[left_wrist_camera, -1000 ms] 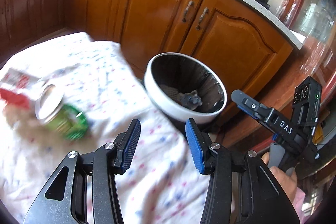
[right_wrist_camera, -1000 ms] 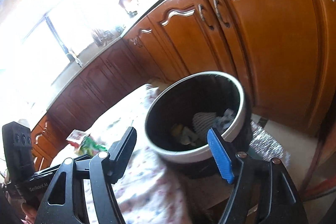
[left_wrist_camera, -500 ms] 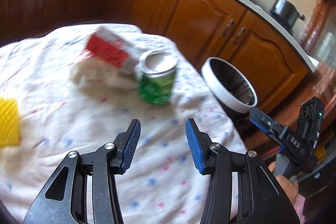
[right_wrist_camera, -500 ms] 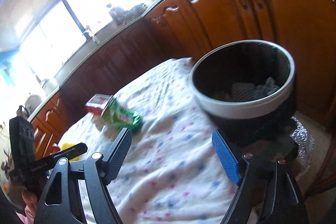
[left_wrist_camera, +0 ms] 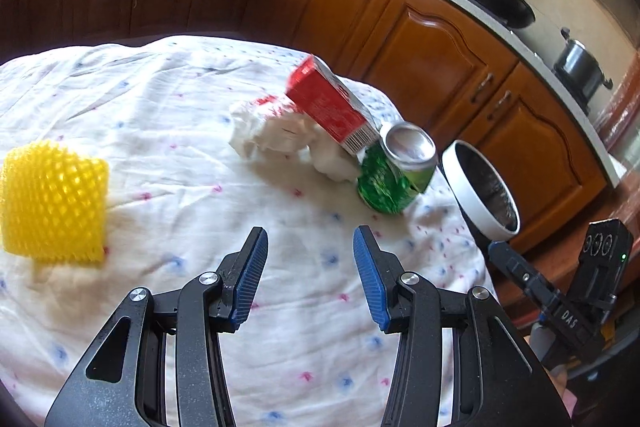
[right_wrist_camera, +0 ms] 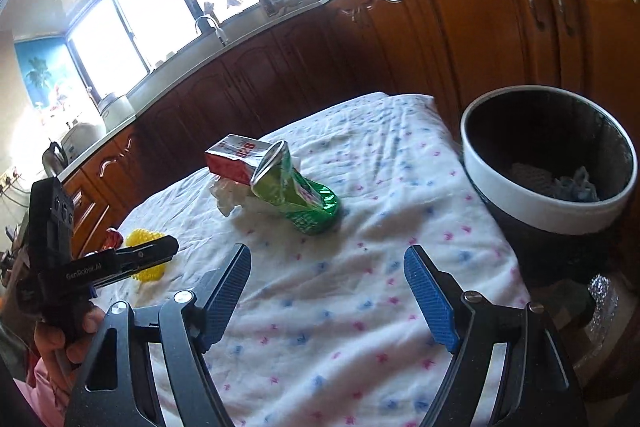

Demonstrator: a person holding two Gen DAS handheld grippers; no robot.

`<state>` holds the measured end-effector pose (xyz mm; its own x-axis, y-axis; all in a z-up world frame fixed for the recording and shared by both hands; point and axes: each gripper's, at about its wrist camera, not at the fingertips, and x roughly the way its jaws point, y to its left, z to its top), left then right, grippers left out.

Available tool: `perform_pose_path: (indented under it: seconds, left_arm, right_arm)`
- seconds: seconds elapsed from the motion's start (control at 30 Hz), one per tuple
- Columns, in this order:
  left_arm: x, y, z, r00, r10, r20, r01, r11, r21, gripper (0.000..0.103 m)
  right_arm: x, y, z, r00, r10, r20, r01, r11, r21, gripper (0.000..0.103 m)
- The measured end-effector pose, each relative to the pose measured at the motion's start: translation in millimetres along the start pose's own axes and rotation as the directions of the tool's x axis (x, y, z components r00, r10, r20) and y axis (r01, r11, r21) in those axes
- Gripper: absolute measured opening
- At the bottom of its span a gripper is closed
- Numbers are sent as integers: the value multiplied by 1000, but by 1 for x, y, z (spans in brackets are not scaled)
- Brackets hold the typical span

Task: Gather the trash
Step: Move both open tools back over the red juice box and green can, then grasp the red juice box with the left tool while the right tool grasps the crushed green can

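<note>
On the table: a white cloth (left_wrist_camera: 168,115) with small pink and blue marks covers it, and I see all the loose trash lying on it.
Left gripper (left_wrist_camera: 307,277): I hold it over the near part of the cloth, blue pads spread apart, nothing between them.
Right gripper (right_wrist_camera: 327,297): I hold it above the cloth near the bin side, jaws spread wide and empty.
Green can (right_wrist_camera: 298,193): crushed, on its side near the middle of the cloth, silver top tilted up.
Red carton (left_wrist_camera: 332,107): touches the can's top and leans over a crumpled white tissue (left_wrist_camera: 268,131).
Yellow foam net (left_wrist_camera: 54,203): lies alone at the far left side, well apart from the can group.
Trash bin (right_wrist_camera: 552,203): black with a white rim, just beside the table's edge, some scraps already inside.
Around: wooden cabinets (right_wrist_camera: 460,39) behind the table; a wok (left_wrist_camera: 500,1) and a pot (left_wrist_camera: 580,69) on the counter.
In the way: nothing lies between either gripper and the can.
</note>
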<state>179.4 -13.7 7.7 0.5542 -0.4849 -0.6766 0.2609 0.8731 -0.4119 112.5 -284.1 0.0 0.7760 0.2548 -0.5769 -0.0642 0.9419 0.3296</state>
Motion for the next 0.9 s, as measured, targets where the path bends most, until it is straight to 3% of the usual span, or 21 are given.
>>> perform_pose_path:
  seconds: [0.27,0.37,0.47,0.53,0.63,0.9]
  left_arm:
    - [3,11,32,999,-30,21,31,999,-31,45]
    - [9,11,48,999,-28,38,29,999,-30,55]
    - [15,16,65,998,-33,46,35,998,-44,55]
    - [24,20,80,998,-45,36,47,997,-61,56]
    - [38,18,96,999,-41,21,42,998,-50,64]
    - [81,12,120,999,-17,-49,16,1000,-19,65]
  right_arm:
    - [30,28,14,999,32,-36,-36,993,-114,81]
    - [46,34,19,999,27,-46,-34,989,-145,81]
    - [56,38,26,999,24,-46,-31,986,-166,81]
    - [65,42,30,999,20,-49,-29,982,-186,81]
    - [79,43,34,998,12,-64,-24,979,-202,80]
    - [95,37,38,995,-24,-93,5,980,-197,69]
